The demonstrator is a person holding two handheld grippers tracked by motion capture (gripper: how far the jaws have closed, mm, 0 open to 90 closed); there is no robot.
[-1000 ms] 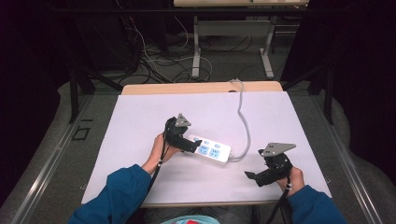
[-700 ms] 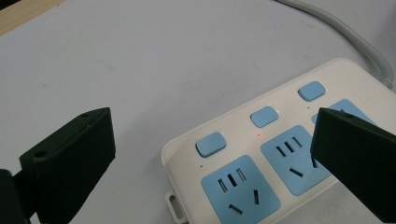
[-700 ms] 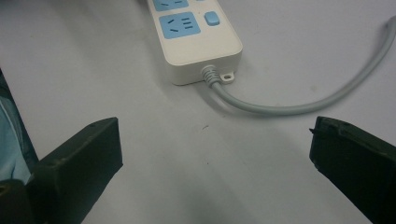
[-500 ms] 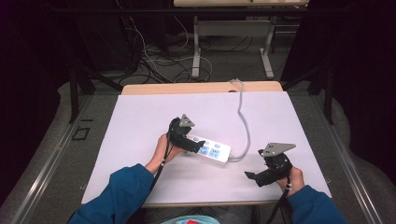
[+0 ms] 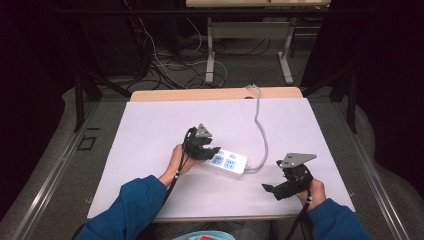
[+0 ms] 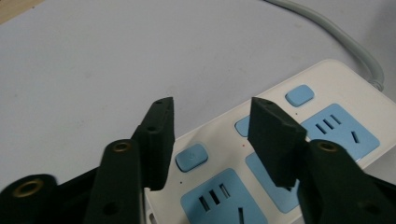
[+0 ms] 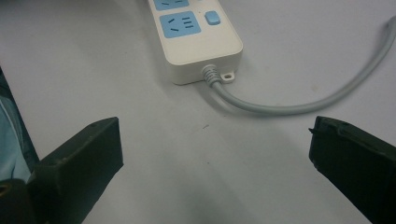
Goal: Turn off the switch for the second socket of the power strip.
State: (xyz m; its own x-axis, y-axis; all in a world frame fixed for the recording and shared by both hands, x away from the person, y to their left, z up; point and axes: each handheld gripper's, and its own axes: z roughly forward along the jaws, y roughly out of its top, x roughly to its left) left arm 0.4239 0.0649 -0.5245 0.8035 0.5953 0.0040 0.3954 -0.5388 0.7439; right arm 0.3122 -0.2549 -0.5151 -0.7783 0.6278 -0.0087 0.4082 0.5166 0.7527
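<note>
A white power strip (image 5: 229, 163) with blue sockets and blue switches lies near the middle of the white table, its grey cable (image 5: 260, 125) running to the far edge. My left gripper (image 5: 214, 150) hovers over the strip's left end. In the left gripper view the left gripper (image 6: 210, 107) is open above the power strip (image 6: 327, 93), one blue switch (image 6: 192, 157) showing between its tips. My right gripper (image 5: 268, 189) rests to the strip's right, near the front edge. In the right gripper view the right gripper (image 7: 212, 135) stands wide open, facing the power strip (image 7: 198, 42) and its cable (image 7: 280, 107).
The white table top (image 5: 150, 130) has a wooden strip along its far edge (image 5: 200, 94). Beyond it, dark floor holds tangled cables (image 5: 165, 65) and the legs of another table (image 5: 210, 55). Blue sleeves (image 5: 130, 210) come in from the bottom.
My left gripper has slid a little to the right, over the strip's left end. The right gripper and the strip have stayed put.
</note>
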